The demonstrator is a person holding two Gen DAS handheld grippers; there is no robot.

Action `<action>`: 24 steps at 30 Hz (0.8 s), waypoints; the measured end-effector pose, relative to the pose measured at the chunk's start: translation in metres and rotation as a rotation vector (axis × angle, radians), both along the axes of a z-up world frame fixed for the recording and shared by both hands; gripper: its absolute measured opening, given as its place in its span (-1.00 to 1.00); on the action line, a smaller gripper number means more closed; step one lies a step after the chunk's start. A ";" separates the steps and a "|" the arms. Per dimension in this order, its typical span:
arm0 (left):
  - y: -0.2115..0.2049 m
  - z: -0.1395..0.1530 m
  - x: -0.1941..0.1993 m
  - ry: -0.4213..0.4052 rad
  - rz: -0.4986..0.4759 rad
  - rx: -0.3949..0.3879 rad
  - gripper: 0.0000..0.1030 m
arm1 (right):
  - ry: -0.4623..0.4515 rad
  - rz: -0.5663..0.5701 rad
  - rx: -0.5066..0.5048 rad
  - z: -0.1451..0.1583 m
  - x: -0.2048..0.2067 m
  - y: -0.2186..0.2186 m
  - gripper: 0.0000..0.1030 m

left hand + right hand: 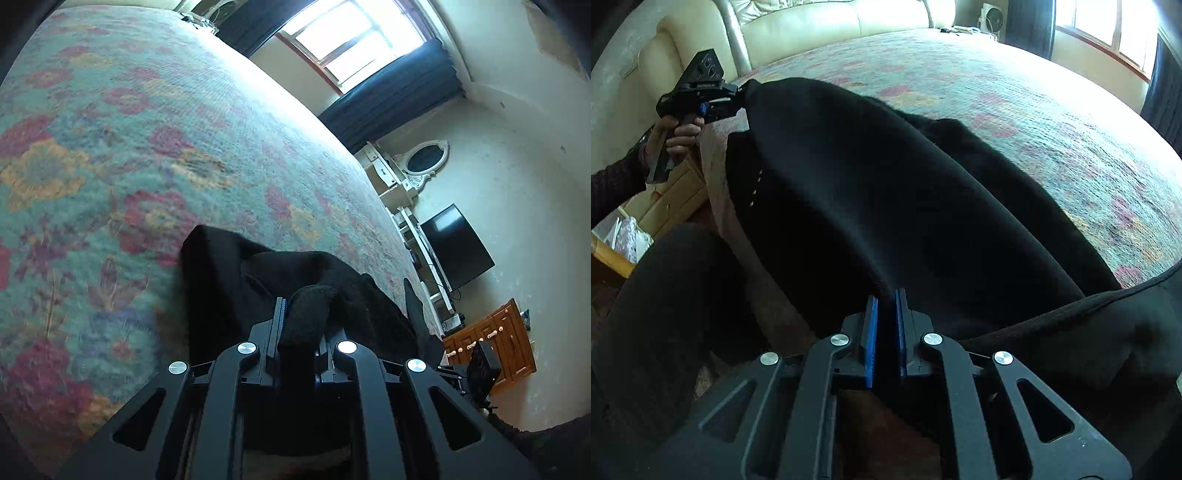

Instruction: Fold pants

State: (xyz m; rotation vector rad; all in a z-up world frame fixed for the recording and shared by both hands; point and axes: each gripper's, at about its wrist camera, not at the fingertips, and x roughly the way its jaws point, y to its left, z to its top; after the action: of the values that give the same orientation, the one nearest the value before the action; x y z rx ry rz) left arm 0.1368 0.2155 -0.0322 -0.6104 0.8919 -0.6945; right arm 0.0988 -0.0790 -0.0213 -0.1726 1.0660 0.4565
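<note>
Over the bed [122,140], left wrist view: your left gripper [301,317] is clamped on a bunched edge of the black pants [221,280], a fold bulging out between the jaws. Cloth trails toward 12 o'clock onto the floral cover, so that end likely drags rather than lifts.

Right wrist view: your right gripper [885,325] pinches another edge, jaws nearly closed on the cloth. At 10 o'clock the left gripper [737,96] holds the far corner in a person's hand [677,138]. Fabric stretches taut between both, probably to keep the fold line straight.

Both grippers [301,306] [885,295] clamped on cloth
</note>
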 end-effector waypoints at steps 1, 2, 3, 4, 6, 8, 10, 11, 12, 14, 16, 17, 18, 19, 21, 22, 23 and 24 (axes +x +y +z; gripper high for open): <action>0.002 -0.002 -0.004 0.005 0.004 -0.008 -0.76 | -0.005 0.008 -0.026 -0.001 -0.004 0.005 -0.84; 0.003 -0.003 -0.007 0.010 0.010 -0.010 -0.75 | -0.007 0.016 -0.043 -0.001 -0.006 0.008 -0.83; 0.004 -0.004 -0.010 0.014 0.015 -0.010 -0.73 | -0.008 0.020 -0.046 -0.001 -0.008 0.009 -0.83; 0.005 -0.004 -0.013 0.012 0.021 -0.011 -0.72 | -0.010 0.015 -0.039 0.000 -0.009 0.008 -0.83; 0.009 -0.002 -0.021 -0.005 0.032 -0.033 -0.72 | -0.011 0.007 -0.028 0.004 -0.010 0.005 -0.84; 0.012 0.000 -0.028 -0.010 0.038 -0.025 -0.63 | -0.018 0.012 -0.018 0.010 -0.016 0.002 -0.84; 0.009 -0.006 -0.032 0.003 0.041 0.095 -0.36 | -0.012 0.018 -0.018 0.011 -0.023 -0.001 -0.83; 0.007 -0.011 -0.035 0.017 0.029 0.167 -0.31 | -0.008 0.023 -0.025 0.010 -0.025 -0.002 -0.83; 0.008 -0.018 -0.039 0.035 0.022 0.196 -0.24 | 0.005 0.025 -0.027 0.008 -0.027 -0.003 -0.83; 0.017 -0.028 -0.046 0.087 0.057 0.202 -0.16 | 0.019 0.027 -0.033 0.004 -0.029 -0.004 -0.82; 0.033 -0.032 -0.054 0.120 0.105 0.124 -0.01 | 0.032 0.030 -0.035 0.000 -0.025 -0.004 -0.81; 0.040 -0.031 -0.058 0.138 0.136 0.082 0.06 | 0.032 0.033 -0.038 0.000 -0.025 -0.004 -0.81; 0.048 -0.031 -0.063 0.150 0.172 0.019 0.12 | 0.035 0.033 -0.040 -0.001 -0.025 -0.003 -0.81; 0.054 -0.030 -0.067 0.160 0.198 -0.037 0.17 | 0.041 0.029 -0.039 -0.004 -0.026 -0.002 -0.81; 0.059 -0.029 -0.076 0.179 0.242 -0.134 0.21 | 0.045 0.031 -0.039 -0.006 -0.026 -0.002 -0.80; 0.057 -0.026 -0.079 0.176 0.251 -0.169 0.21 | 0.044 0.035 -0.043 -0.006 -0.028 -0.002 -0.80; 0.053 -0.022 -0.082 0.168 0.253 -0.192 0.22 | 0.043 0.038 -0.046 -0.007 -0.029 -0.001 -0.80; 0.044 -0.016 -0.082 0.160 0.249 -0.189 0.22 | 0.044 0.040 -0.047 -0.008 -0.029 -0.001 -0.79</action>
State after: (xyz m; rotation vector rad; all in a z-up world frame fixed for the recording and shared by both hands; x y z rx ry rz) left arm 0.0547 0.2599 -0.0481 -0.9394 0.8849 -0.5124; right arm 0.0694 -0.0802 -0.0292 -0.2267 1.1190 0.4734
